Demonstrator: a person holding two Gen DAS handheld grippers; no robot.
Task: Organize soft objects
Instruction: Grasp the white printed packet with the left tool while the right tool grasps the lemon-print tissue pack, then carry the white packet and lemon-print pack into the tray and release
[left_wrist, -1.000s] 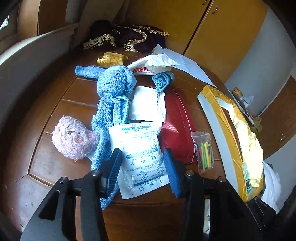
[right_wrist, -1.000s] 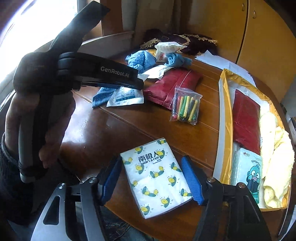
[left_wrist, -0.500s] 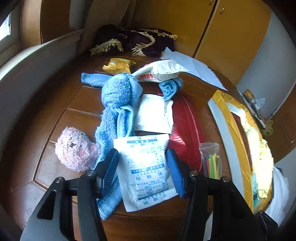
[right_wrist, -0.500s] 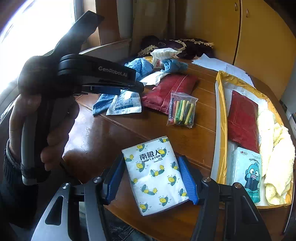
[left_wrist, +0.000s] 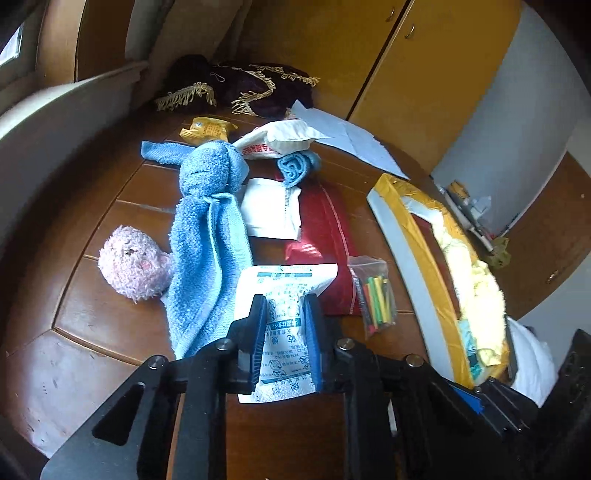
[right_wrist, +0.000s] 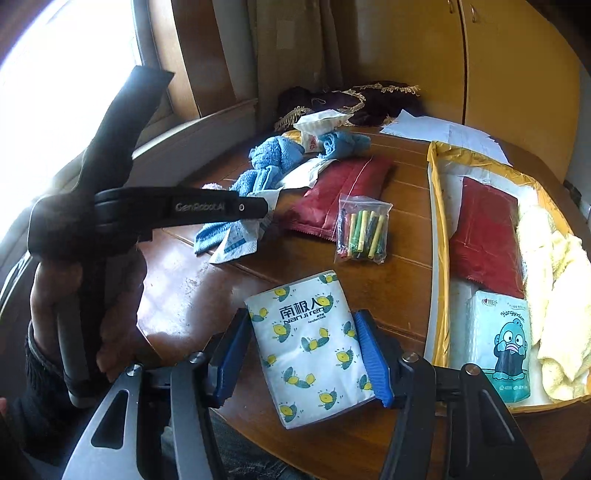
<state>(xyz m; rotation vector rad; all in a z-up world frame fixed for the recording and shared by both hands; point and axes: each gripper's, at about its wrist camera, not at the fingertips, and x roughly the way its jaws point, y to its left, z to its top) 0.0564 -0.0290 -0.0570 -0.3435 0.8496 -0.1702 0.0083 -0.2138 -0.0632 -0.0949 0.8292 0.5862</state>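
My left gripper (left_wrist: 284, 302) is closing its jaws on a white packet with blue print (left_wrist: 286, 284). The packet is crumpled between the blue pads at the table's near edge. From the right wrist view the left gripper (right_wrist: 264, 211) shows side-on with the packet (right_wrist: 236, 242) hanging from its tip. My right gripper (right_wrist: 301, 321) is also closing. Both of its pads touch the sides of a white tissue pack with yellow bees (right_wrist: 310, 343), which bulges at its far end. A yellow-taped box (right_wrist: 436, 221) on the right holds a red pouch (right_wrist: 487, 236), a cartoon tissue pack (right_wrist: 498, 343) and a yellow towel (right_wrist: 554, 277).
Lying on the wooden table are a knotted blue towel (left_wrist: 207, 251), a pink plush ball (left_wrist: 133, 266), a red pouch (left_wrist: 325, 236), a bag of coloured sticks (left_wrist: 375, 299), a rolled blue cloth (left_wrist: 295, 166) and a wipes pack (left_wrist: 277, 142). A dark fringed cloth (left_wrist: 236, 88) and papers (left_wrist: 351, 140) are at the back.
The left jaws have come together on the white packet and crumpled it. The right jaws have narrowed until they touch the bee-print tissue pack.
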